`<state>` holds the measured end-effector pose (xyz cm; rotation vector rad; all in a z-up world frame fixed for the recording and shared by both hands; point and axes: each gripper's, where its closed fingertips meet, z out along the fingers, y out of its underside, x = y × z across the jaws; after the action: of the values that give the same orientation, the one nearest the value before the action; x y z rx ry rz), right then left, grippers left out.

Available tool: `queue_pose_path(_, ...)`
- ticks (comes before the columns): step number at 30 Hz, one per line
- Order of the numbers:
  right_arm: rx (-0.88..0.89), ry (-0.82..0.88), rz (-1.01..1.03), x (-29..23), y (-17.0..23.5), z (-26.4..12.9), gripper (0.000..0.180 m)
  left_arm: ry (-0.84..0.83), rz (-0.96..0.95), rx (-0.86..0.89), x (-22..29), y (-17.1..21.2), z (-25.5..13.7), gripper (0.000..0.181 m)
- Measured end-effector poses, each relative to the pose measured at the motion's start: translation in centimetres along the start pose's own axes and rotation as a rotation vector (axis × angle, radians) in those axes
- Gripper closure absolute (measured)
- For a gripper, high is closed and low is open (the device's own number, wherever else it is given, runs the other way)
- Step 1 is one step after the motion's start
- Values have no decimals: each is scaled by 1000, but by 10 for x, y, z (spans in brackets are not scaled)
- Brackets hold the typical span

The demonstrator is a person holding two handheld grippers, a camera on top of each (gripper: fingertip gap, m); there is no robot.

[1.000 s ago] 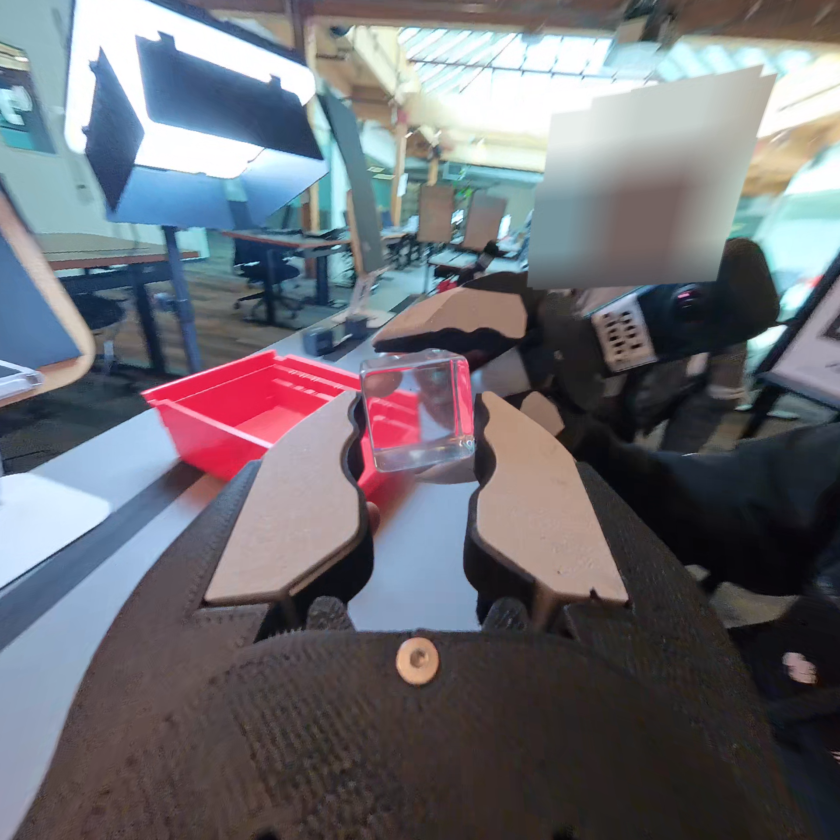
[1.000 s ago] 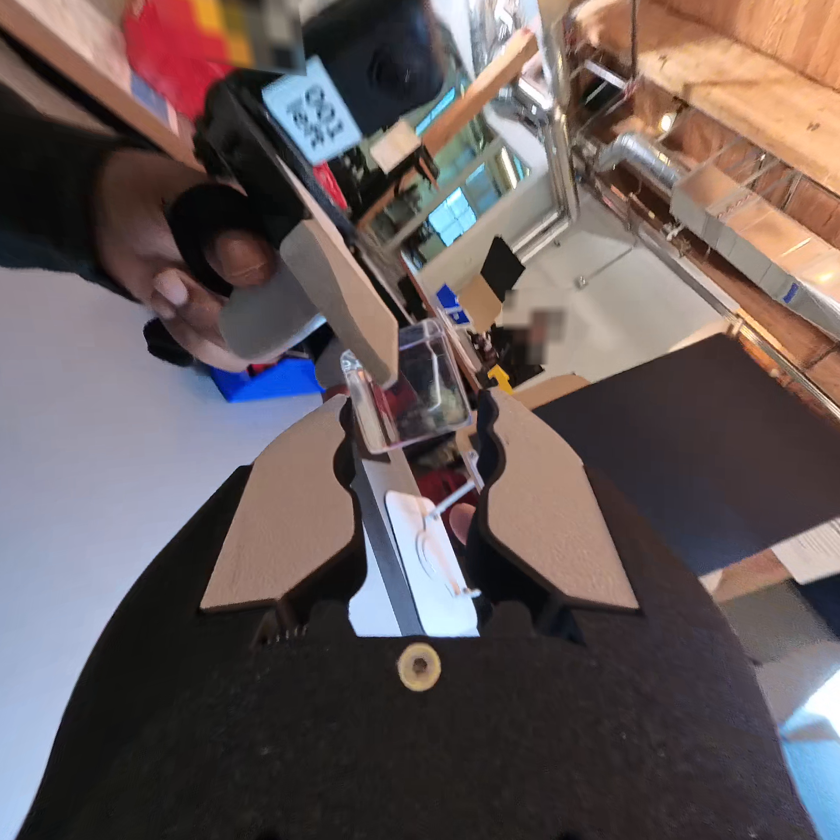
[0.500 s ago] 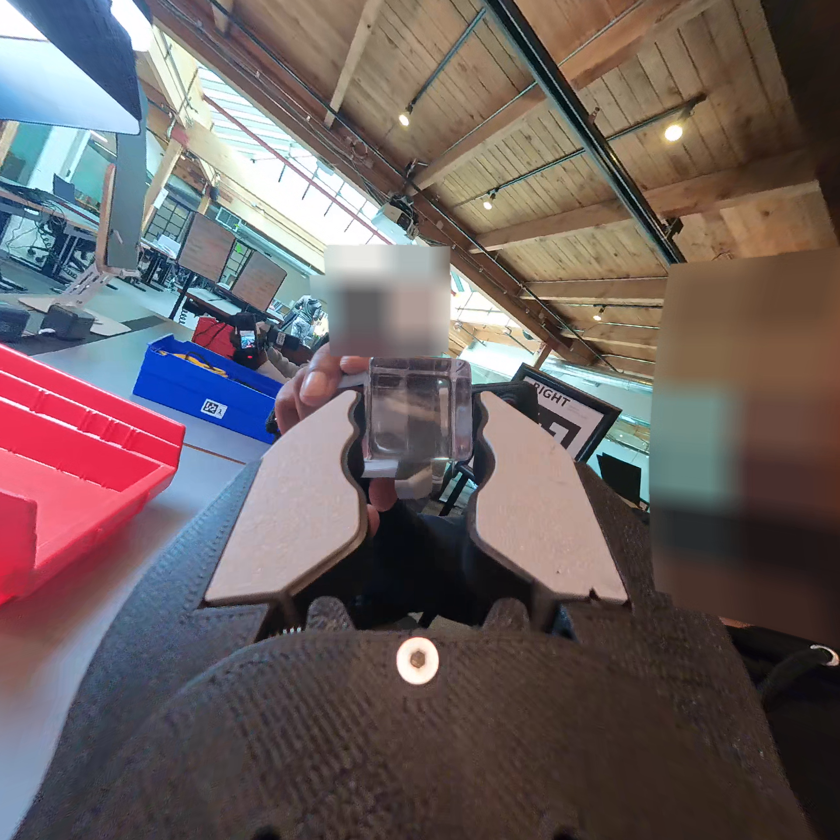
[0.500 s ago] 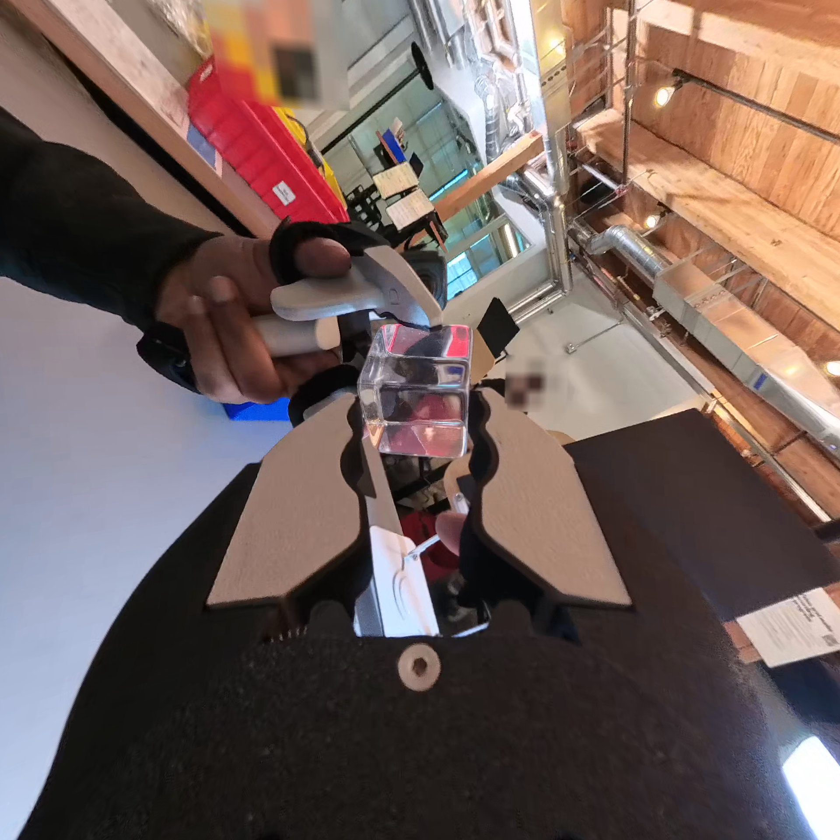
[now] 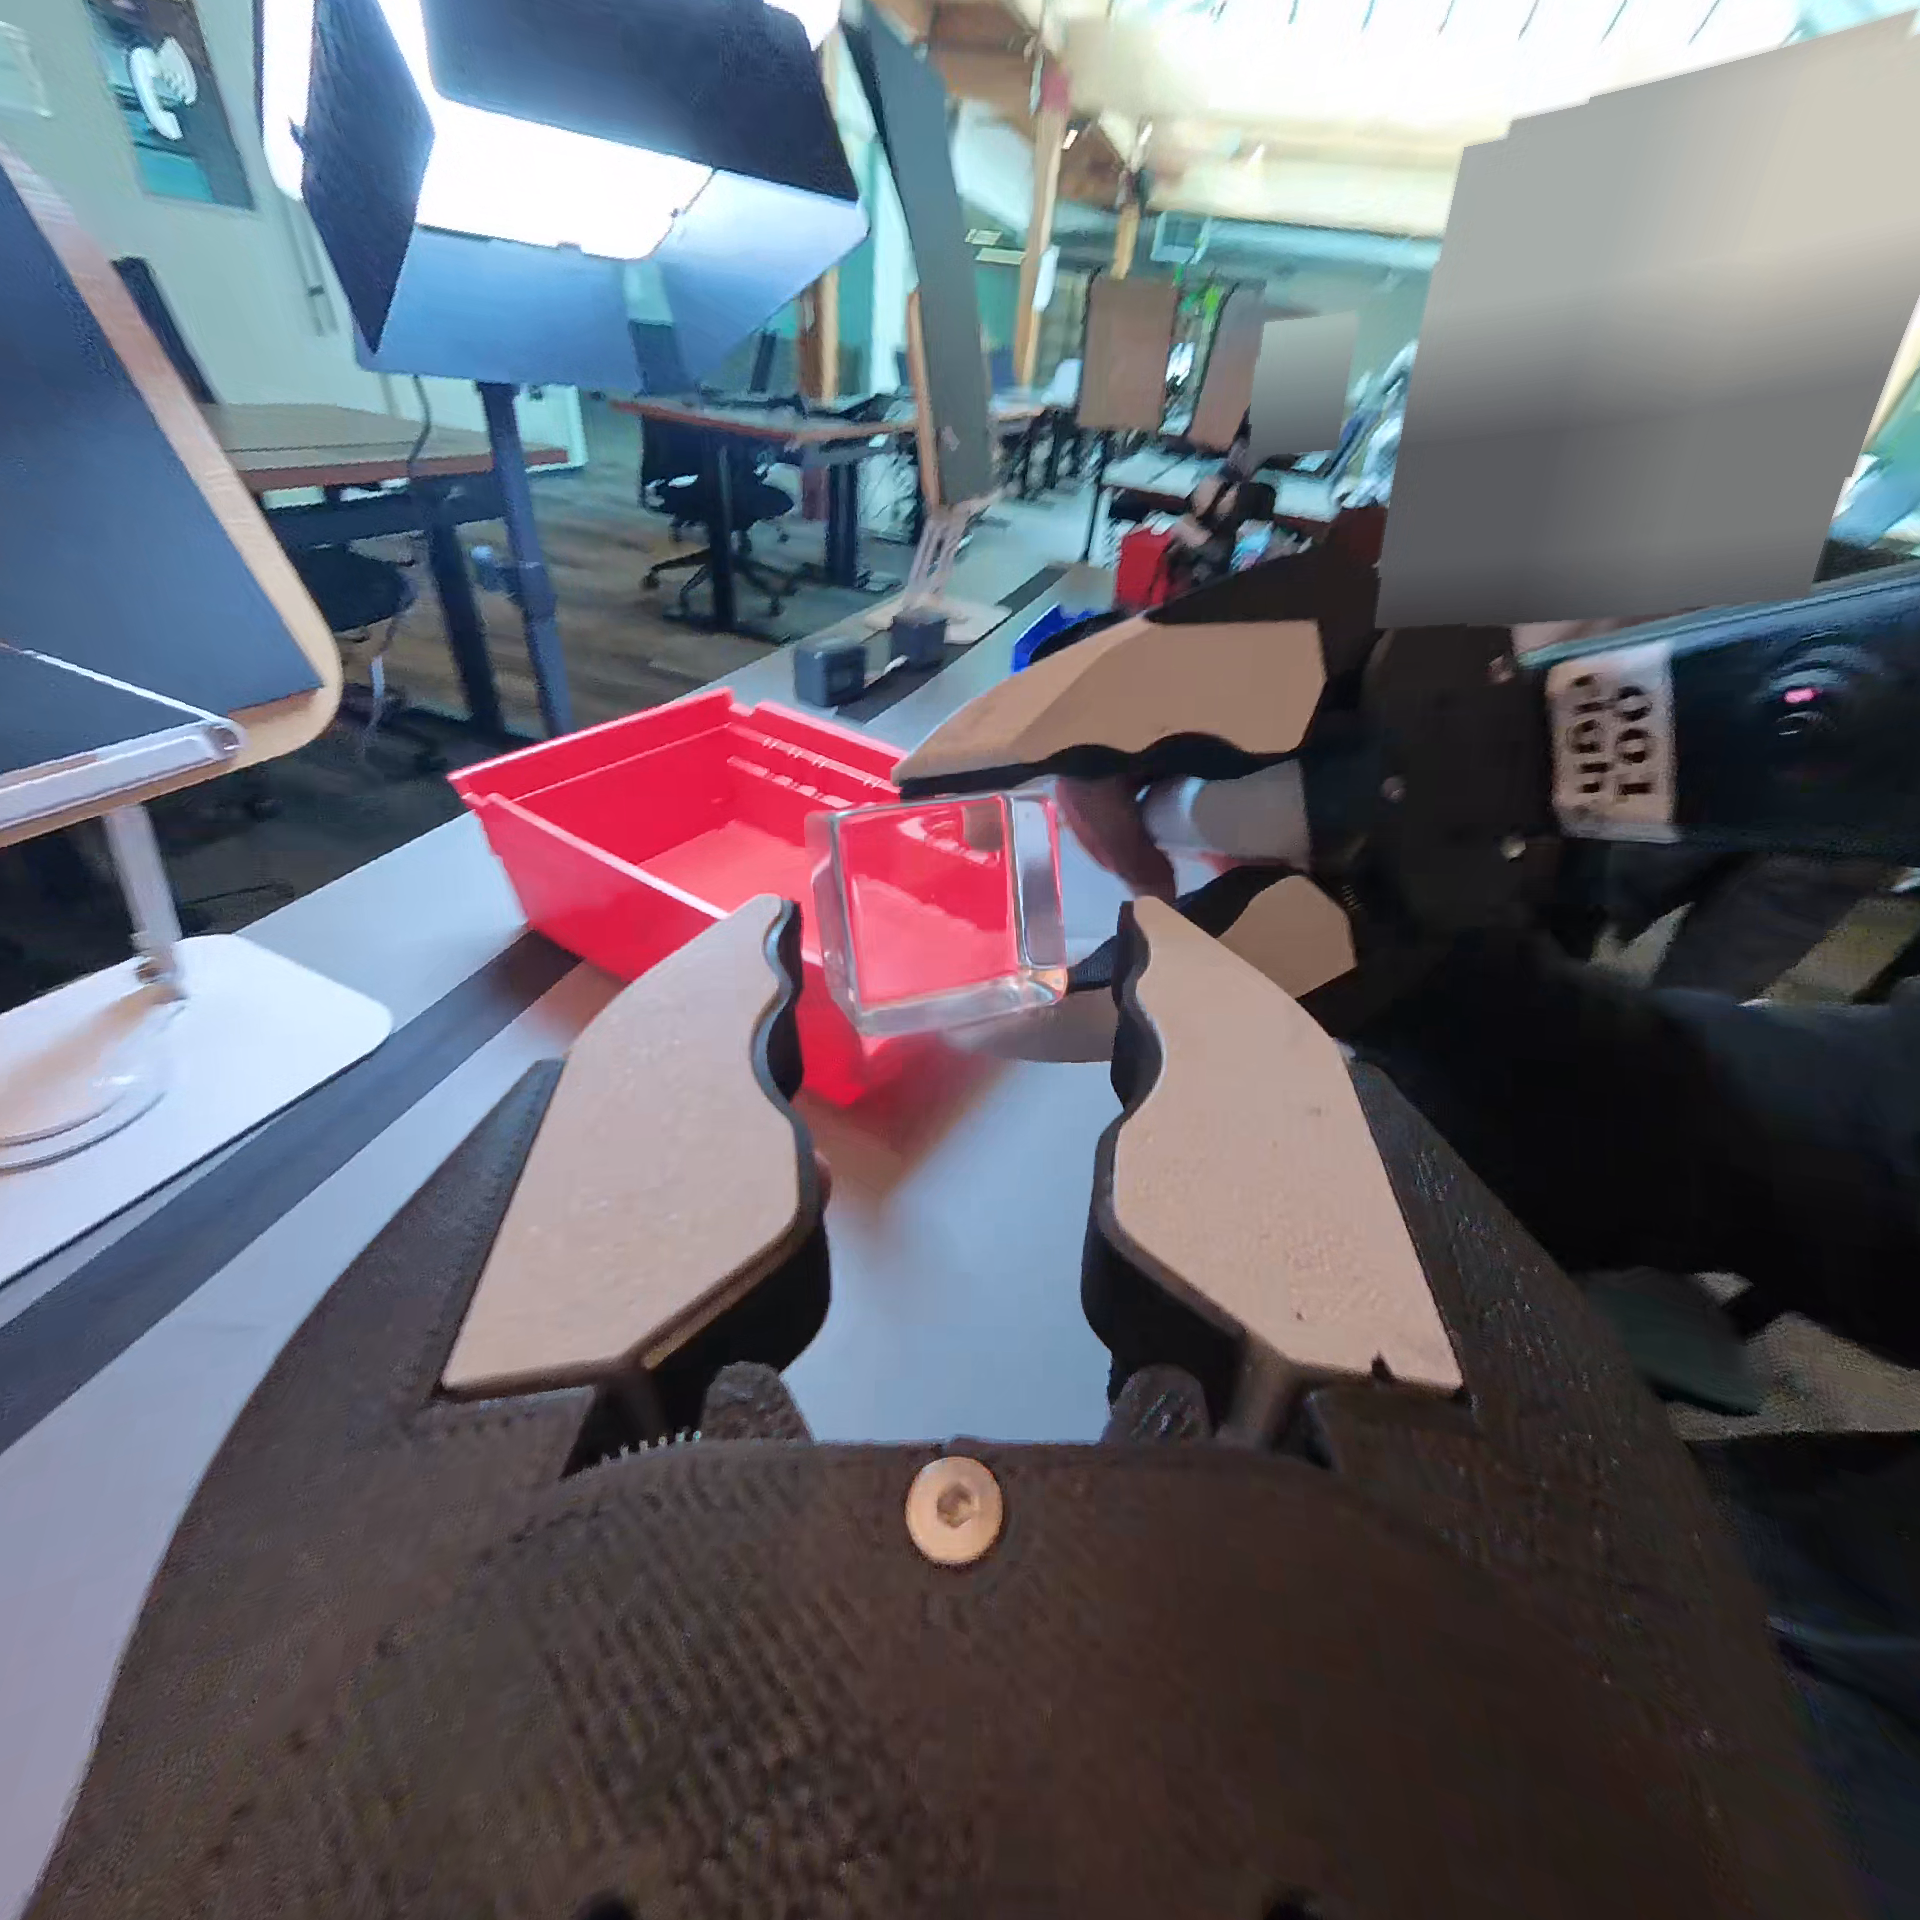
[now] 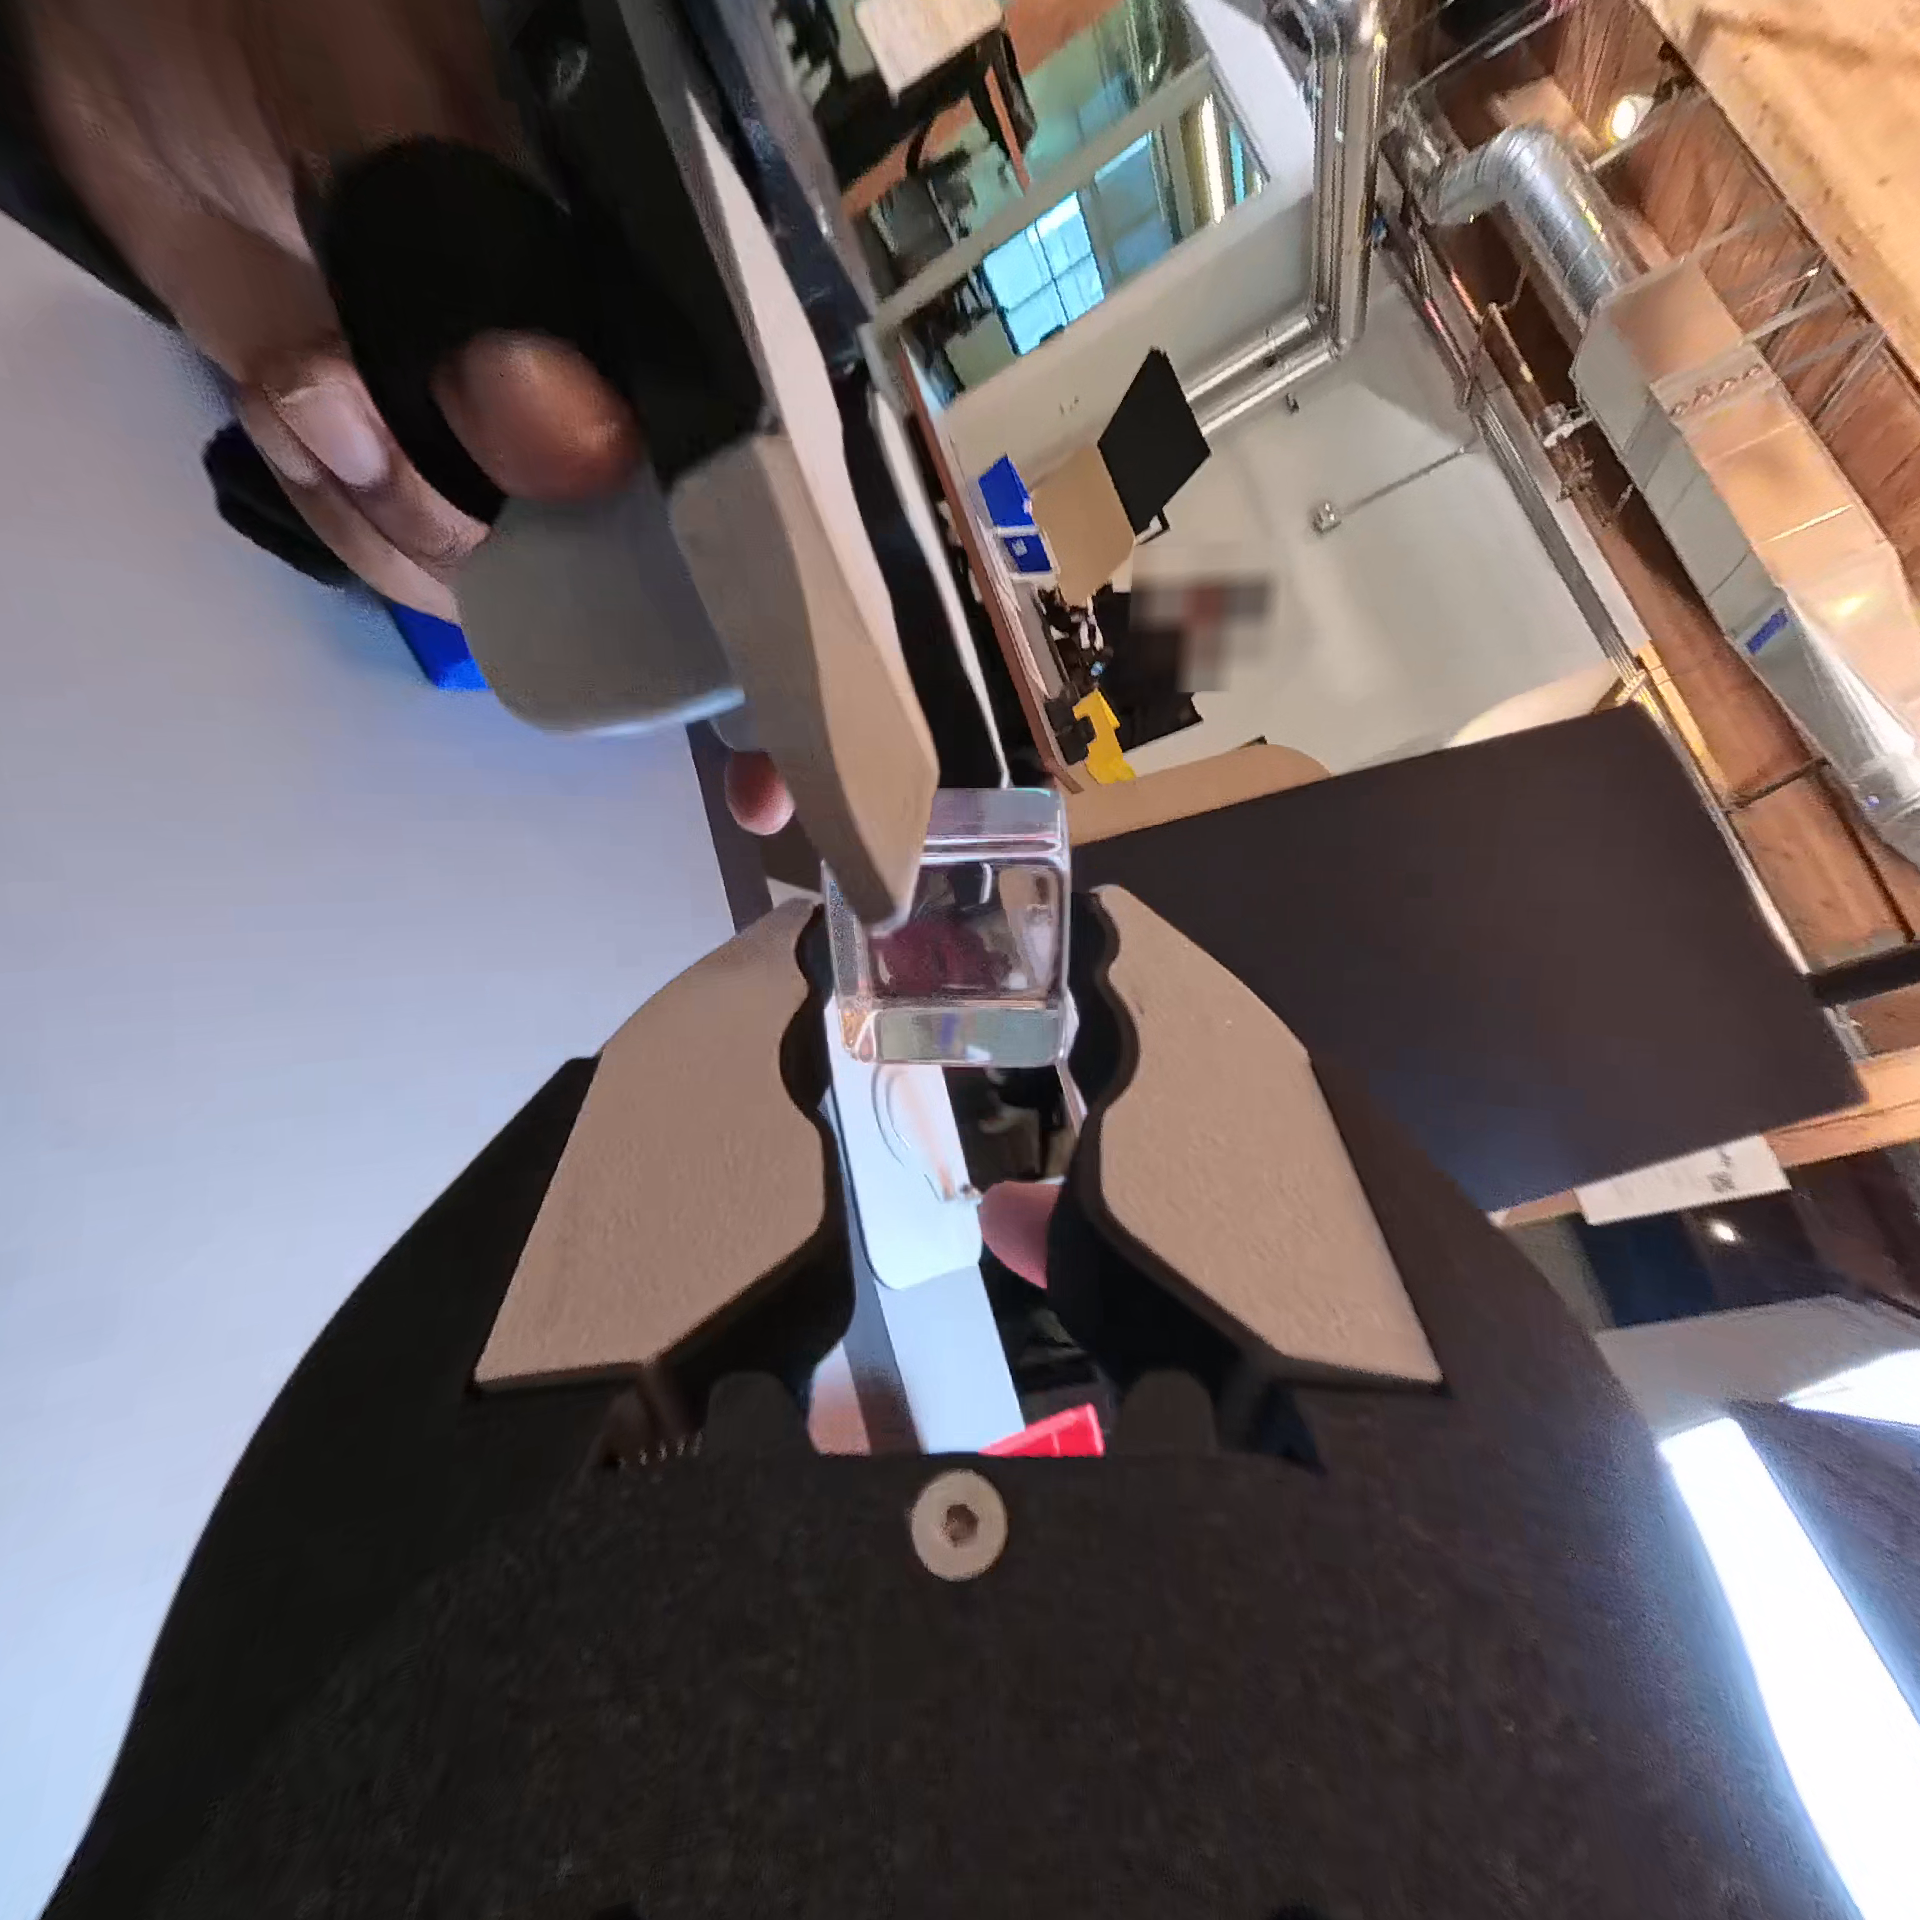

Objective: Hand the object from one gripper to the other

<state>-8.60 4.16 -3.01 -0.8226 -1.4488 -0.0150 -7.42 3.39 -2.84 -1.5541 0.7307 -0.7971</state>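
A clear cube (image 5: 935, 914) hangs above the grey table (image 5: 935, 1226), in front of a red bin (image 5: 603, 883). My left gripper (image 5: 956, 920) is open around it: a gap shows between the cube and its right finger, and the cube sits tilted. My right gripper comes in from the right, with its upper finger (image 5: 1122, 696) over the cube and its lower finger (image 5: 1283, 935) under it. In the right wrist view my right gripper (image 6: 956, 909) is shut on the cube (image 6: 956, 1029). A left gripper finger (image 6: 831, 707) lies across the cube's near face.
The red bin stands open on the table behind the cube. A monitor stand base (image 5: 208, 1039) sits at the left. A blue bin (image 6: 447, 655) is farther off. A studio light (image 5: 571, 187) hangs at the back left. A hand (image 6: 343, 416) holds the left gripper. Left and right tips are no more than a few centimetres apart.
My left gripper's jaws have opened off the cube, which now sits tilted in my right gripper. The left view swung up toward the ceiling, then back down to the table.
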Motion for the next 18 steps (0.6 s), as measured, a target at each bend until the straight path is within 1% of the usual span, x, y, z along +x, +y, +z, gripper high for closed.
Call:
queue_pose_path(3,-49,11,-62,-6,3,5,135,-133,130,-46,-11,9,6,126)
queue_pose_path(4,-61,20,-80,-6,4,6,135,-150,153,-46,-12,10,7,132)
queue_pose_path(7,-40,23,-66,-5,2,6,135,-149,161,-40,-11,8,7,133)
queue_pose_path(11,91,51,-22,2,-17,-1,135,-6,59,34,0,-4,0,134)
queue_pose_path(15,211,40,88,10,-31,-12,135,161,-94,131,11,-19,-10,134)
queue_pose_path(18,297,17,174,20,-37,-24,131,298,-200,211,23,-35,-22,135)
